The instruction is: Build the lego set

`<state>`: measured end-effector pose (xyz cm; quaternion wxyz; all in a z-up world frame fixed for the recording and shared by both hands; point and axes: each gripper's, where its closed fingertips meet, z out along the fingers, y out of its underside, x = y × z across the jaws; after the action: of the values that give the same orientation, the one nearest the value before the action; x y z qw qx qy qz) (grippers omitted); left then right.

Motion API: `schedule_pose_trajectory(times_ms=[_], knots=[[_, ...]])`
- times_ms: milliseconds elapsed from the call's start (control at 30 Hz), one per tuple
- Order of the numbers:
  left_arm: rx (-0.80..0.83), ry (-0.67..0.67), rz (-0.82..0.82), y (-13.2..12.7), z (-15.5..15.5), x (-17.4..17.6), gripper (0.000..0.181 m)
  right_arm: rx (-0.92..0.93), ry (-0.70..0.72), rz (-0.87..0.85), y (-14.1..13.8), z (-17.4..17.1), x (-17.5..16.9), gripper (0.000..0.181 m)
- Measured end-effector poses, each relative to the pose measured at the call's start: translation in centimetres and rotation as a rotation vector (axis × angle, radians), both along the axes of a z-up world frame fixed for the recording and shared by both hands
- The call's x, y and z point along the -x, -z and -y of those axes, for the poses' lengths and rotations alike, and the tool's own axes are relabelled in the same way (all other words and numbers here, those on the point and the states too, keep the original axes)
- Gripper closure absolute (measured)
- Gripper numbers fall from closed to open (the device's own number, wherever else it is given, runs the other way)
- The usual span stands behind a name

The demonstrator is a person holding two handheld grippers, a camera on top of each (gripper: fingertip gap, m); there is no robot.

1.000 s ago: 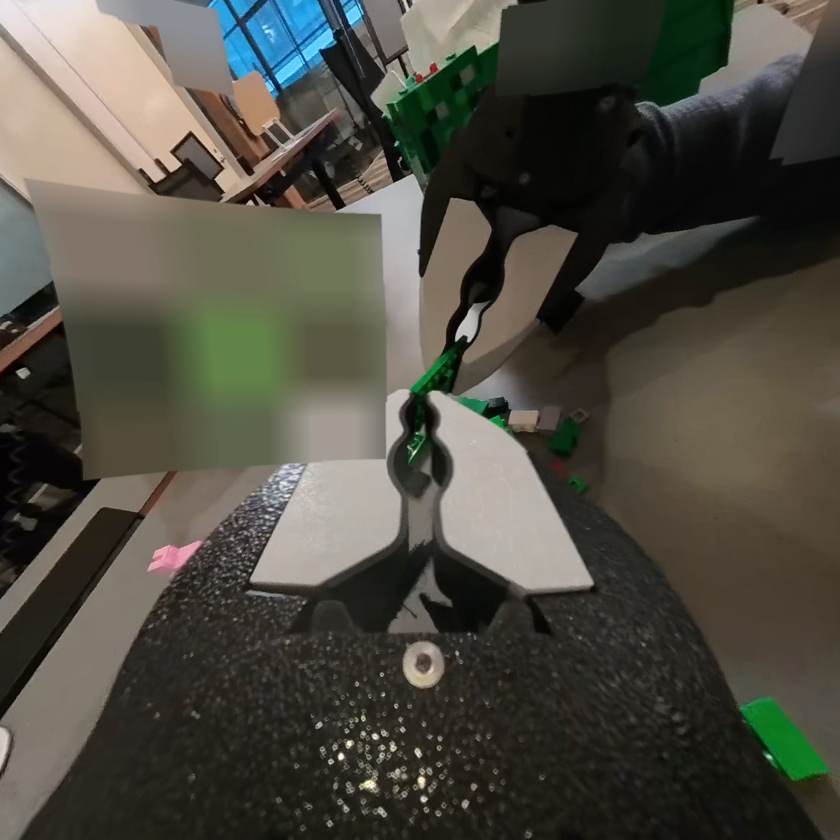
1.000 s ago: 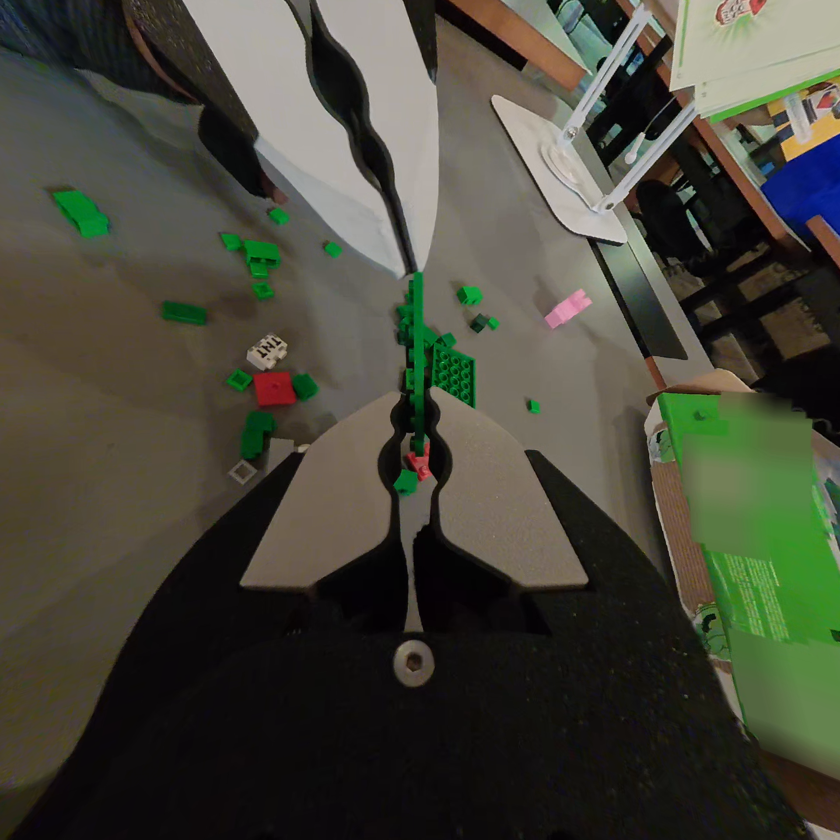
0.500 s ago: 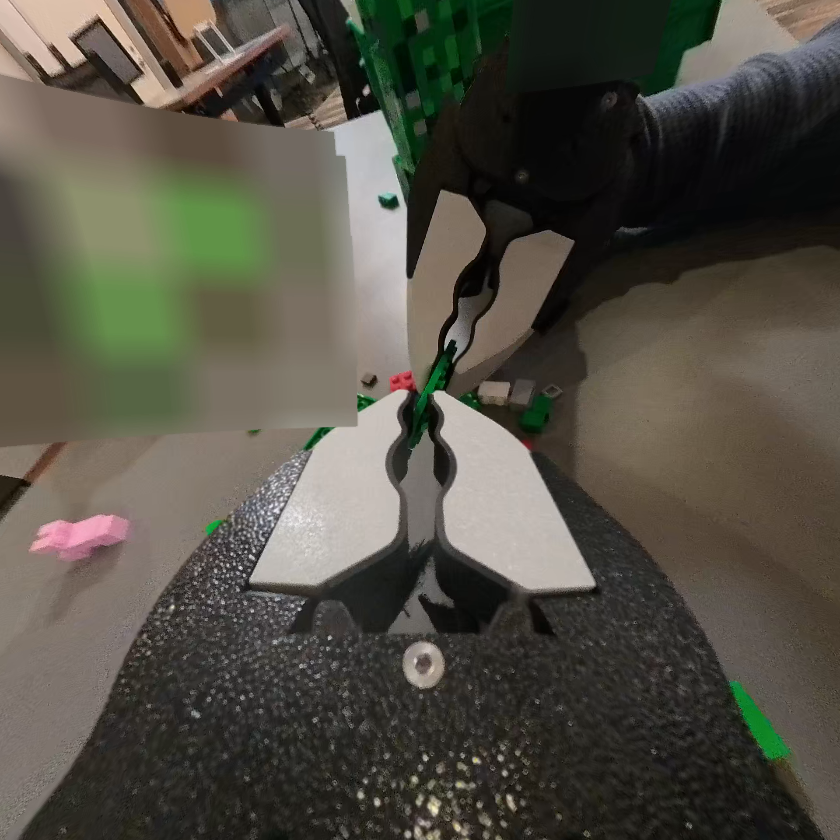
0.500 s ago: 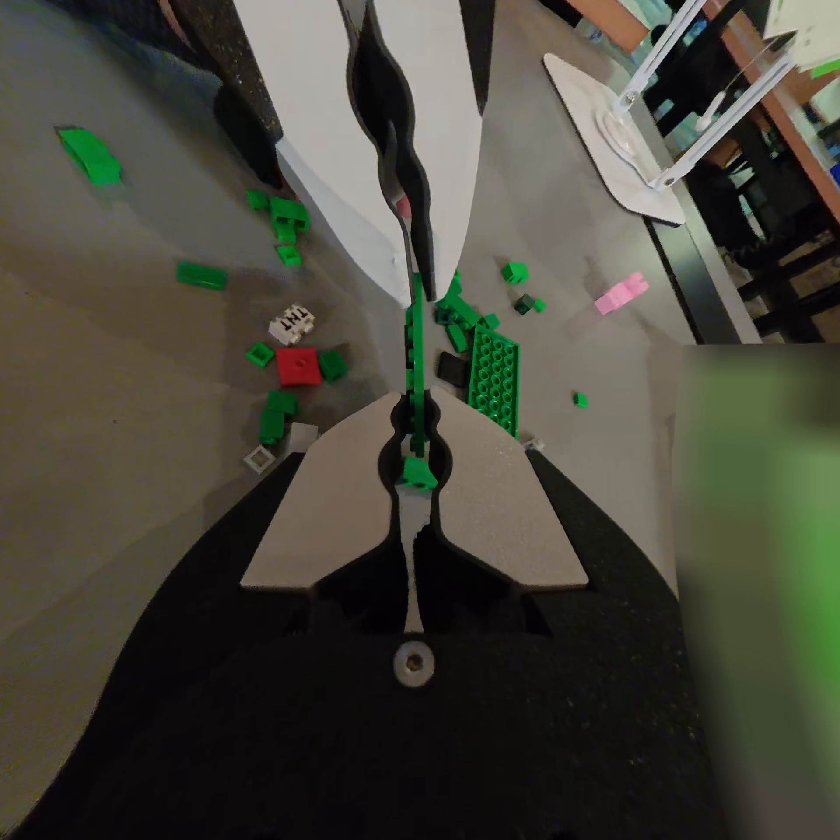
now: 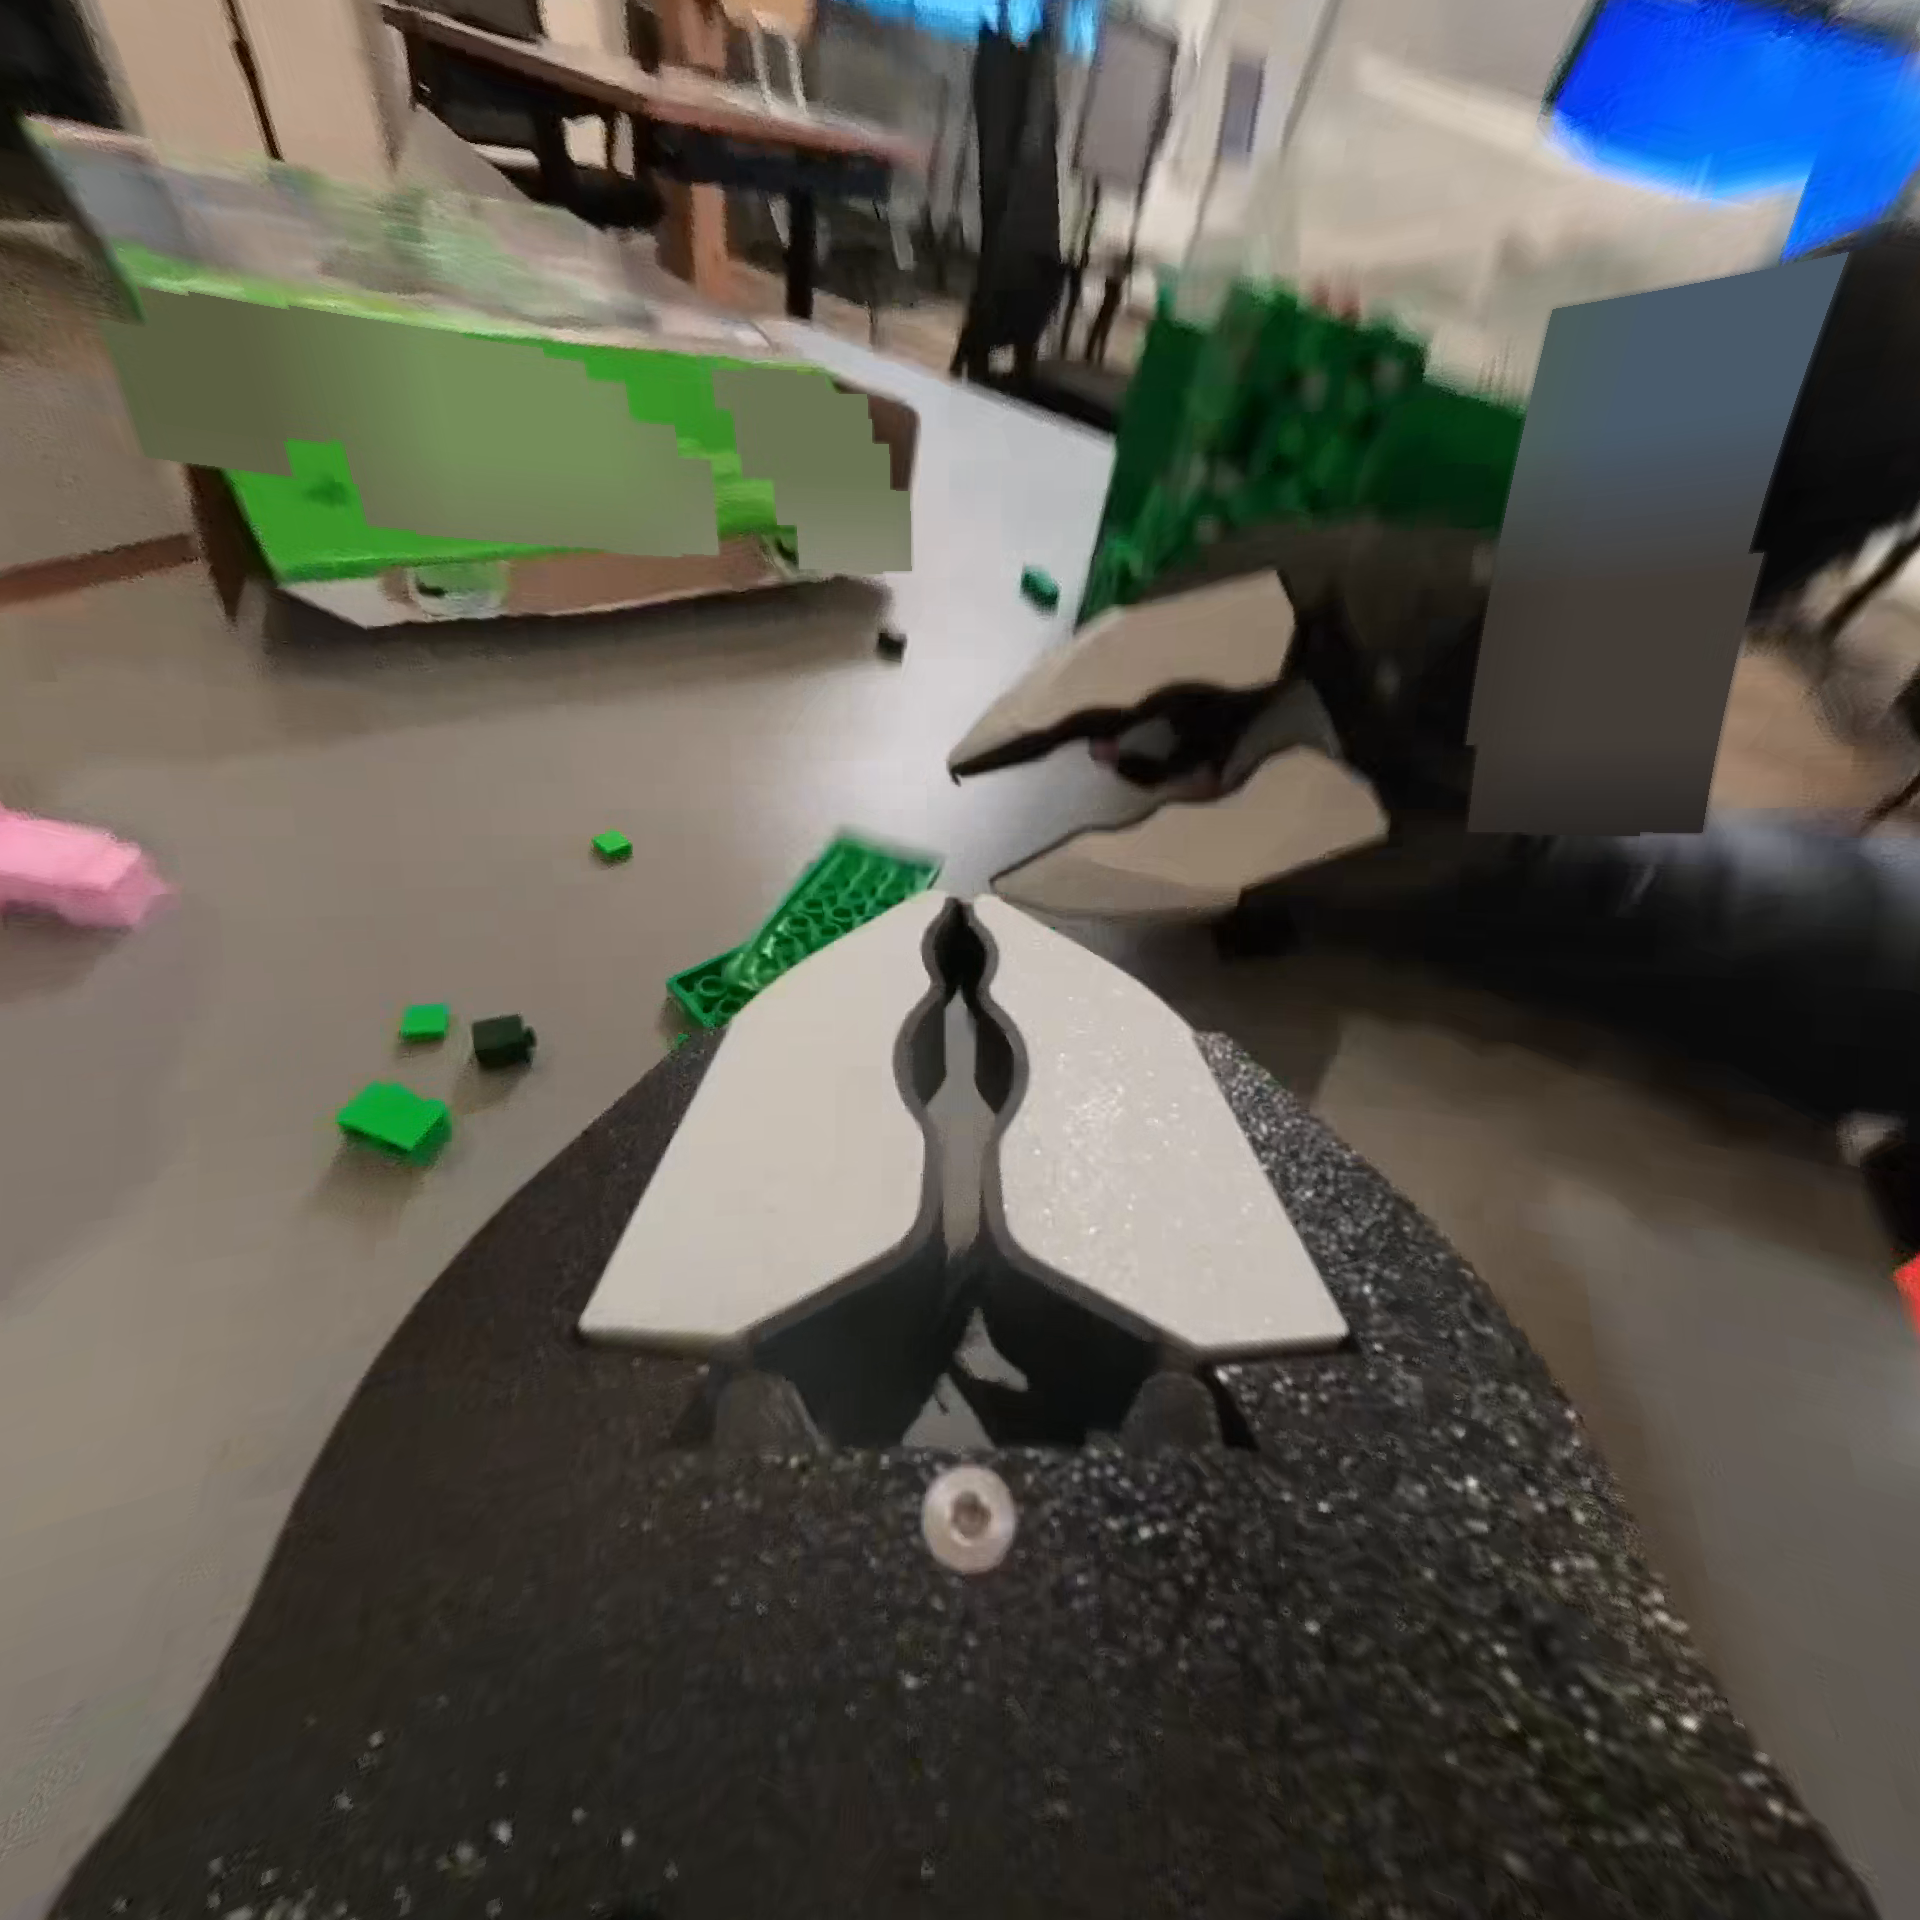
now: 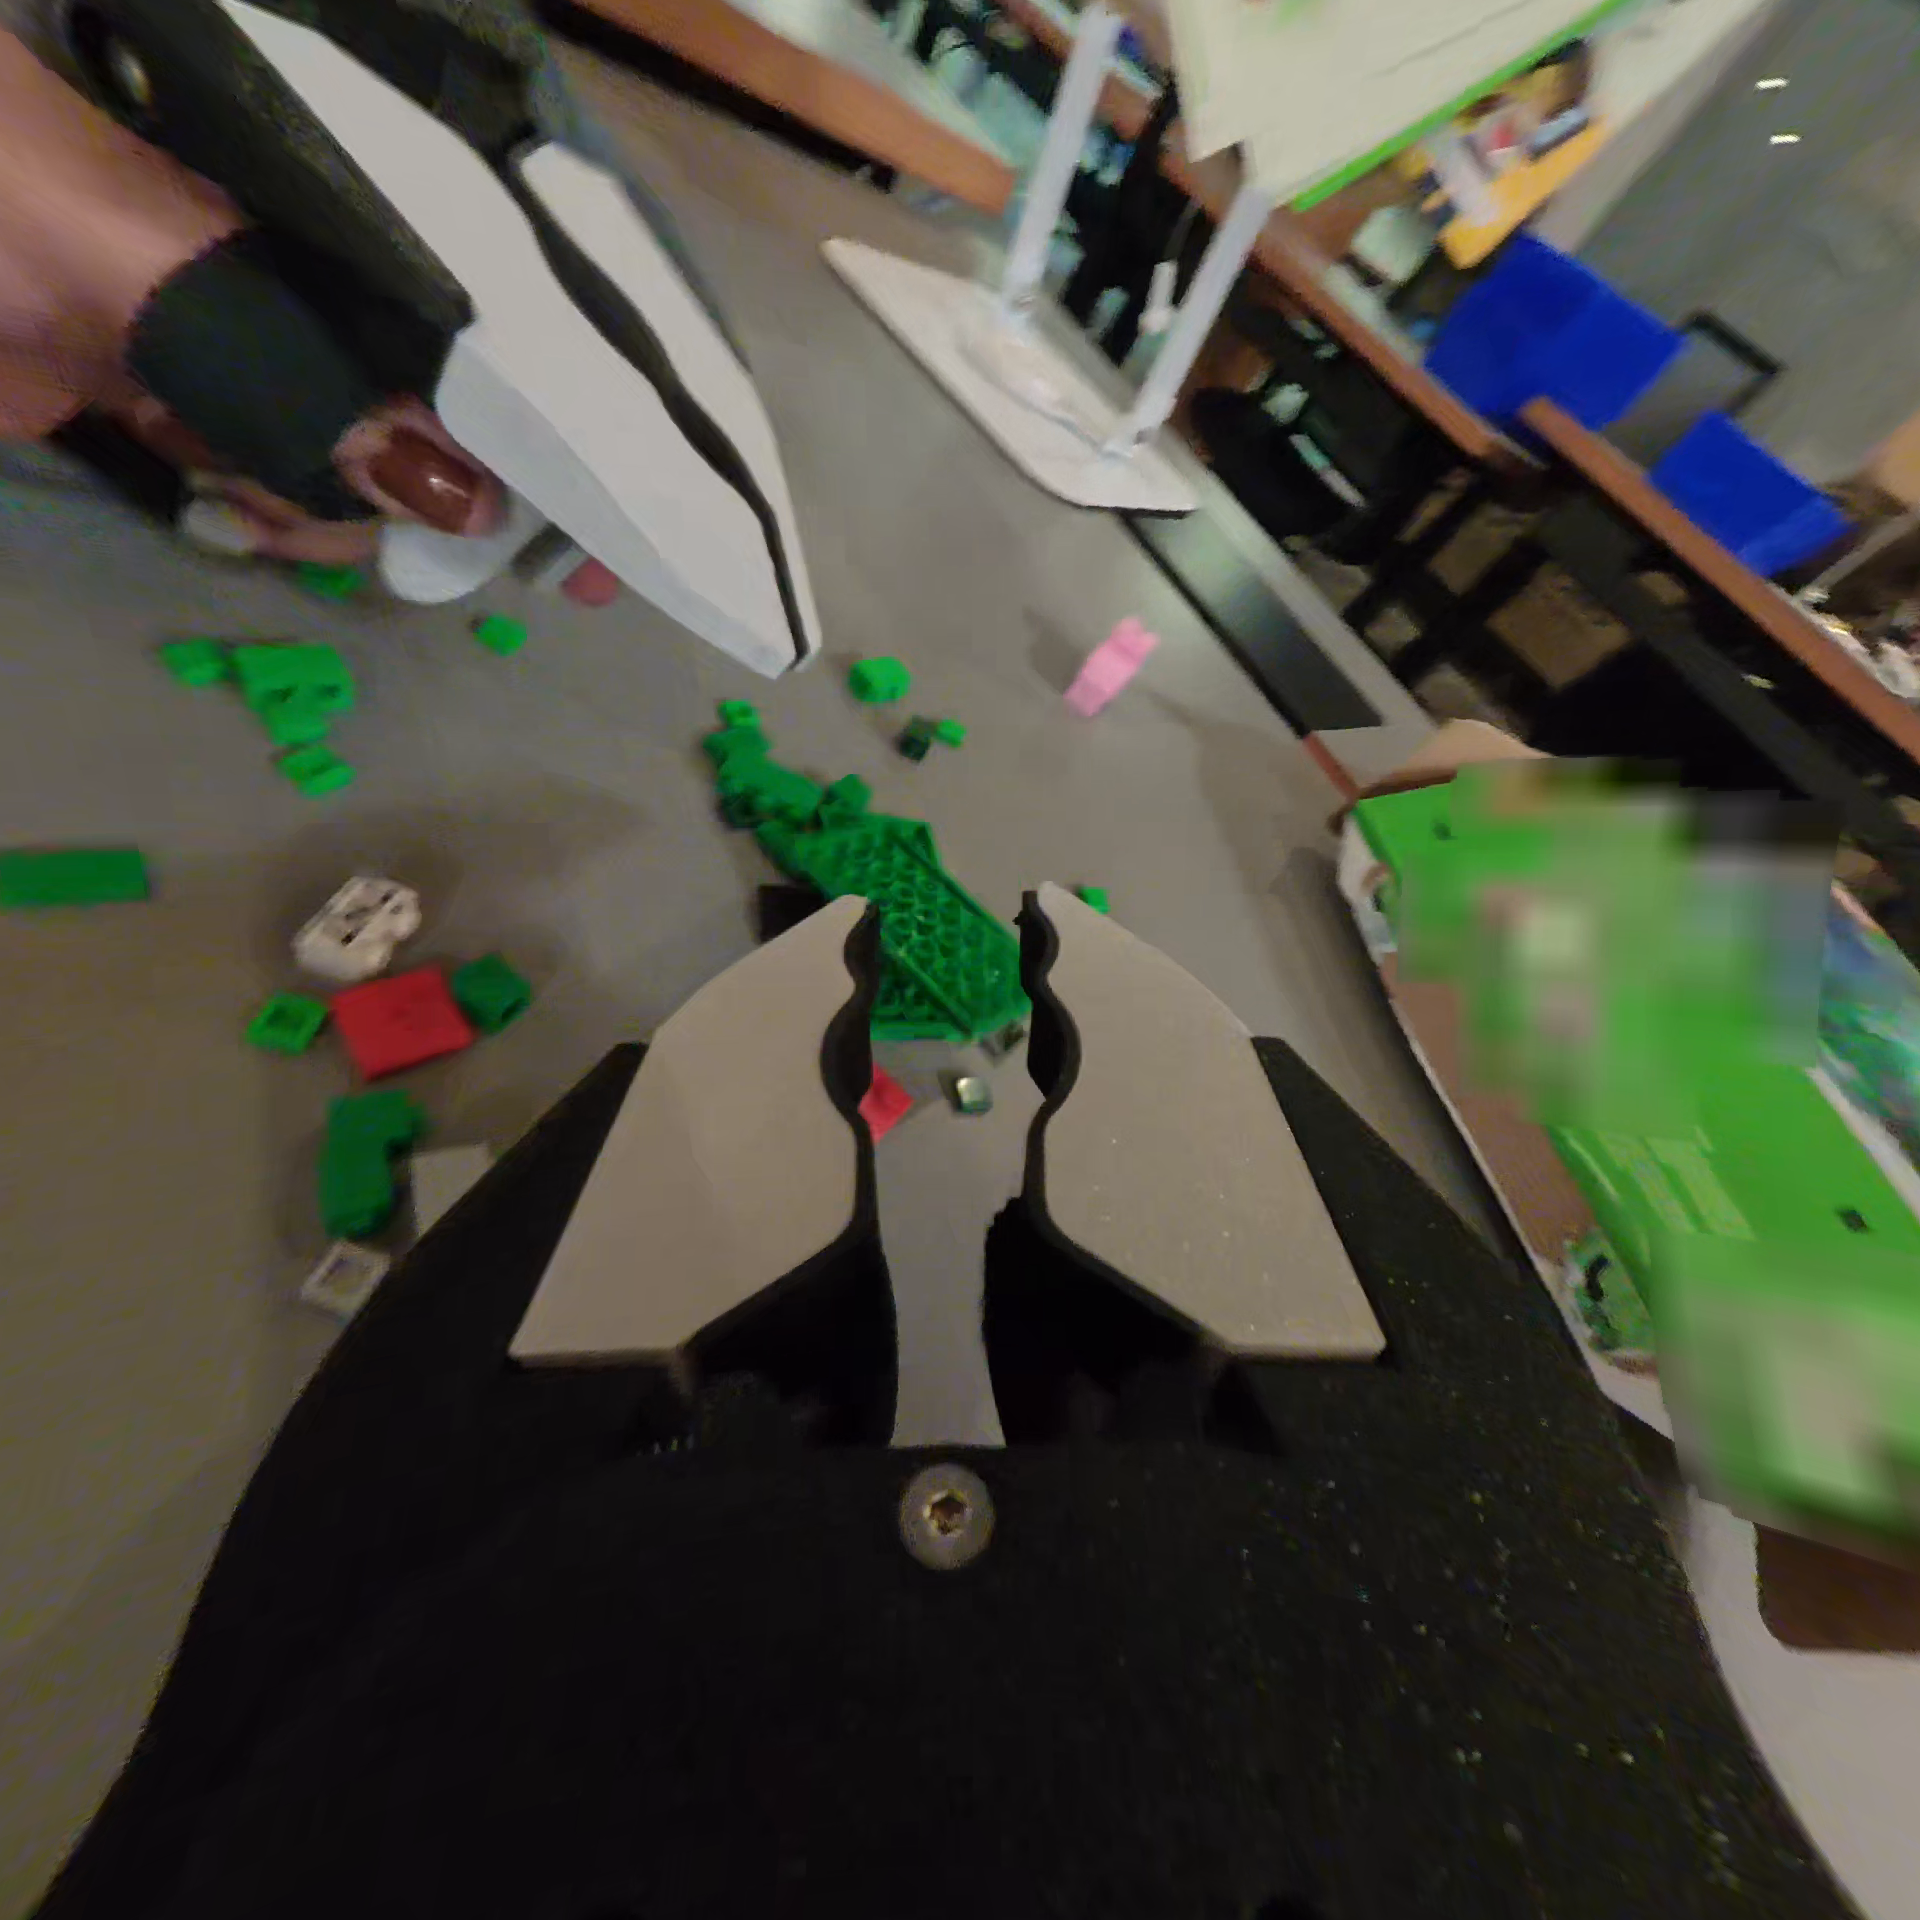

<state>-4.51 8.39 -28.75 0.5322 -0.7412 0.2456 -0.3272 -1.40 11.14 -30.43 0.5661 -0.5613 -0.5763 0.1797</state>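
A green lego plate (image 6: 920, 940) lies underside up on the grey table, with small green bricks (image 6: 764, 784) stuck to its far end. It also shows in the left wrist view (image 5: 805, 930). My right gripper (image 6: 948, 909) is open and empty, just above the plate's near end. My left gripper (image 5: 958, 916) is shut and empty, its tips beside the plate's right edge. The left gripper shows in the right wrist view (image 6: 795, 655) above the far bricks. The right gripper shows in the left wrist view (image 5: 977, 826) with its jaws apart.
Loose pieces lie around: a red tile (image 6: 400, 1018), a white brick (image 6: 353, 940), green bricks (image 6: 291, 686), a pink piece (image 6: 1112, 665). A green box (image 6: 1662, 1039) stands at the right. A tall green model (image 5: 1299, 436) stands behind. A white stand base (image 6: 1018, 384) is farther off. My right fingertips sit around 5 centimetres from my left ones. The red tile (image 6: 400, 1018) sits 8 centimetres or so from the ends of my right fingers.
Both grippers held the green plate on edge between them. It now lies flat on the table. The right gripper has opened, the left has let go, and both have drawn back.
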Motion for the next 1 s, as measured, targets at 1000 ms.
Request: schedule_pose_trajectory(times_ms=[1000], knots=[[-0.252,-0.221,0.152,-3.6,-1.1,3.9,0.181,0.327,-0.248,0.59,3.8,-1.3,-0.4,0.149]])
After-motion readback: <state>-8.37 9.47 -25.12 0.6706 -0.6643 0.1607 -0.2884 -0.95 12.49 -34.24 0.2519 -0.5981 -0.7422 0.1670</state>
